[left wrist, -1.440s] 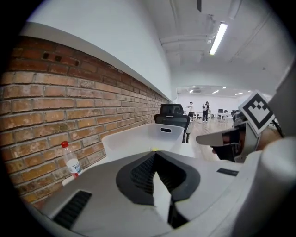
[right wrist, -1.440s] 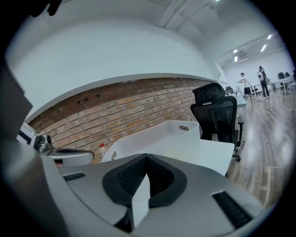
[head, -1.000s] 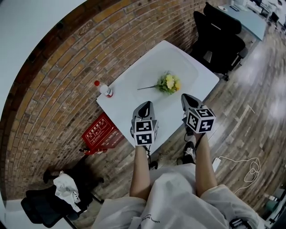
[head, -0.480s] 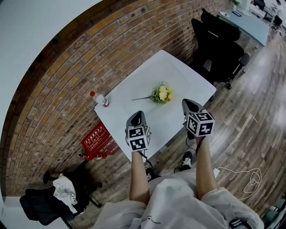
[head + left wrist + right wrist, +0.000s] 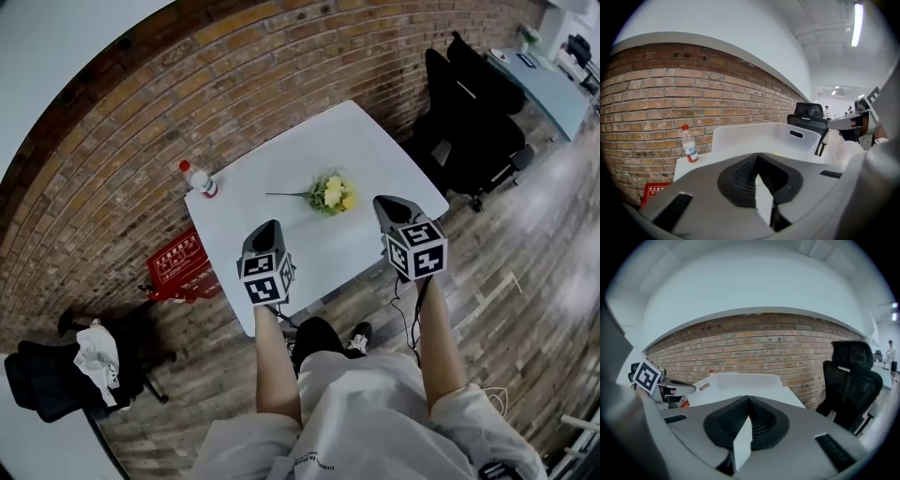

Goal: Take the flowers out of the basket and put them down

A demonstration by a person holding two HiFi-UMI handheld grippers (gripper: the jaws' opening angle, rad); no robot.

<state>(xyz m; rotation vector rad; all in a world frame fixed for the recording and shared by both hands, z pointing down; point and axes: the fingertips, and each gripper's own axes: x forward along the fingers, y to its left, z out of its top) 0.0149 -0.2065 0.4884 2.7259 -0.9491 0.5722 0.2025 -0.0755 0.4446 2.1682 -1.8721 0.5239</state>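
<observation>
Flowers: a small bunch of yellow blooms and green leaves is lying on its side, its thin stem pointing toward the bottle. From above it seems to be resting inside the basket.
Basket: a white basket is sitting on the white bench, with a handle slot showing in its wall. In the head view it is blending into the bench top, so its rim is hard to trace.
Left gripper: the left gripper is hovering over the near edge of the bench, short of the flowers and on their stem side, apart from them.
Left fingers: the left gripper view is showing them pressed together, with nothing between them.
Right gripper: the right gripper is hovering over the bench's near right edge, just beside the blooms but not touching them.
Right fingers: the right gripper view is showing them closed tip to tip and holding nothing.
Bottle: a clear bottle with a red cap is standing upright at the bench corner next to the brick wall, well apart from both grippers.
Chair: a black office chair is standing on the wooden floor beyond the bench's far right side.
Red sign: a red sign is leaning low by the wall, below the bottle's corner of the bench.
</observation>
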